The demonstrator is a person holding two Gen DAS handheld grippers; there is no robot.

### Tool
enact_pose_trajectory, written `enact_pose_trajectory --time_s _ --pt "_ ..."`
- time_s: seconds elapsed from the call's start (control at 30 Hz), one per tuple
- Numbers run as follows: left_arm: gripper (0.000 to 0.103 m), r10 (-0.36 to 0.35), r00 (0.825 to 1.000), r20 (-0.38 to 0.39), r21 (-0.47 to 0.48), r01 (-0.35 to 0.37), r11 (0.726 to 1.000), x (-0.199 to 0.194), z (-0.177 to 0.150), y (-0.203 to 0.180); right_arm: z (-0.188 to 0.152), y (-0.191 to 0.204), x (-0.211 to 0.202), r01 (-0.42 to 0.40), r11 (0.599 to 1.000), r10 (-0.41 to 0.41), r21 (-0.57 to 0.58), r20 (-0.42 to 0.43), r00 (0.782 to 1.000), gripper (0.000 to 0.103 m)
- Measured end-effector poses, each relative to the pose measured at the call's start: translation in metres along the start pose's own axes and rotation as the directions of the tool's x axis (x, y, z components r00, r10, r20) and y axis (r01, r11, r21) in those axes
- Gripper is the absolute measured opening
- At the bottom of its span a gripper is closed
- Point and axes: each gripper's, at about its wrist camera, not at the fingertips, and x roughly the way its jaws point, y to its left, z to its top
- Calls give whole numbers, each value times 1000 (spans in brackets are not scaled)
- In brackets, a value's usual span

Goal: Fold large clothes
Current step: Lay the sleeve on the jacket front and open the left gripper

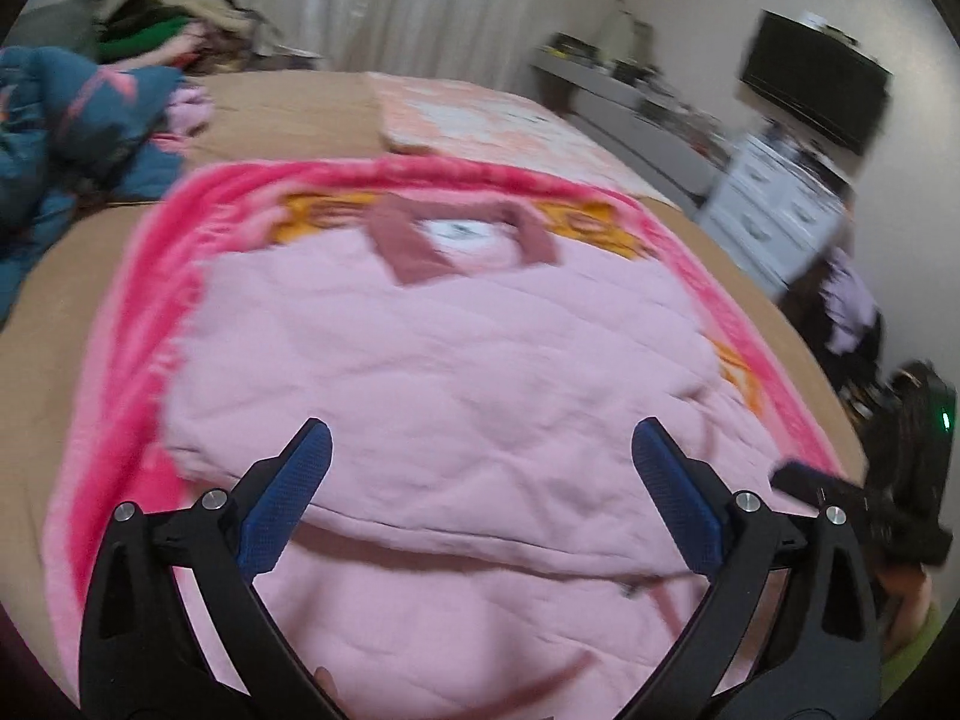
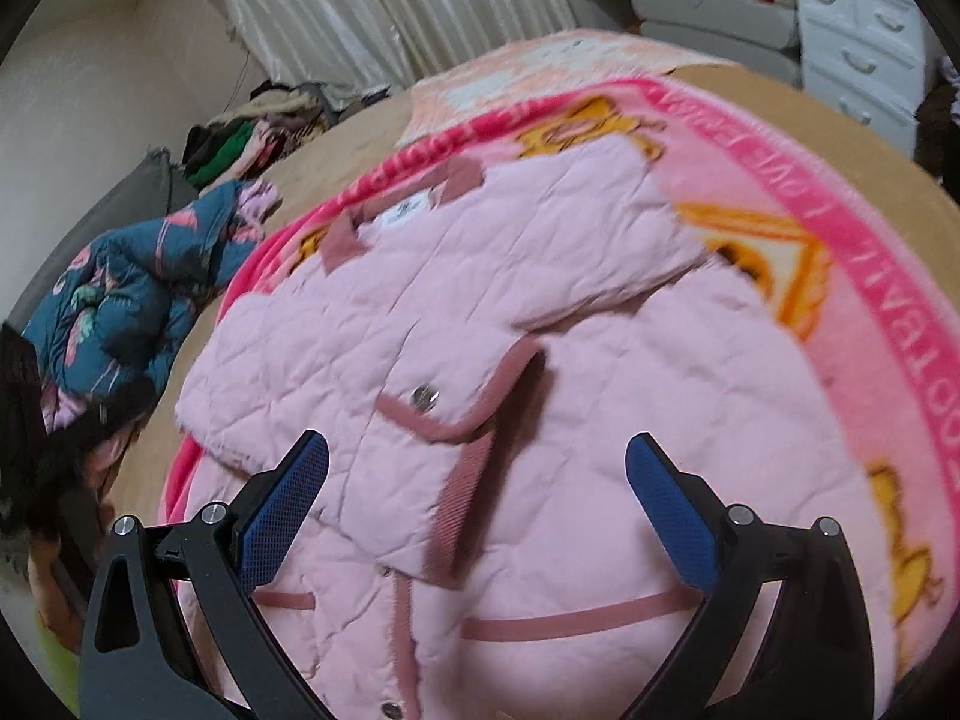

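Jacket: a pale pink quilted jacket [image 2: 540, 372] with dusty-rose trim lies spread on a bright pink blanket [image 2: 804, 192], collar toward the far end, one sleeve folded across the chest.
Writing: pink capitals run along the blanket's border in the right wrist view, seen reversed and too blurred to read beyond scattered letters; a small white neck label [image 2: 407, 208] sits inside the collar, its print too small to make out.
Blanket art: orange-and-yellow cartoon figures [image 2: 762, 258] show beside the jacket's right edge.
Fastenings: a silver snap [image 2: 425, 397] gleams on the folded sleeve's rose-edged cuff; another snap [image 2: 391, 708] shows at the bottom of the front placket.
Left gripper [image 1: 481, 450]: jaws spread wide, blue pads grasping nothing, poised above the jacket's lower half.
Right gripper [image 2: 477, 462]: jaws likewise released and wide apart, over the jacket's front near the cuff.
Bed [image 1: 282, 108]: a tan sheet covers the mattress under the blanket; a peach patterned cloth [image 1: 480, 120] lies at the far end.
Other clothes: a teal floral garment [image 2: 132, 294] is bunched at the bed's left edge, with a heap of mixed clothing [image 2: 252, 132] beyond it.
Room: pale pleated curtains [image 2: 384, 6] hang on the far wall; a white chest of drawers [image 2: 864, 48] stands at right, near a cluttered grey shelf [image 2: 708, 6]; a dark television [image 1: 816, 84] is mounted on the wall.
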Motion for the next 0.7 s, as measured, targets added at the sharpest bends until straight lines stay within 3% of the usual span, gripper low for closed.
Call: enact_pose_trajectory --time_s 0.17,0.33,0.47,0.7 --pt "94 31 999 14 -99 -30 995 -4 9 38 -7 11 27 -15 1000 15 5 -50 999 99" --pt "94 139 990 37 -117 -134 984 -12 13 62 -10 15 45 -29 999 30 19 -74 997 99" --pt "94 146 988 49 -165 -136 977 -20 16 82 -9 13 57 -25 999 29 36 -90 996 99" --pt "94 219 974 53 -213 -203 956 -21 18 109 -12 10 82 -30 997 39 71 -132 990 99"
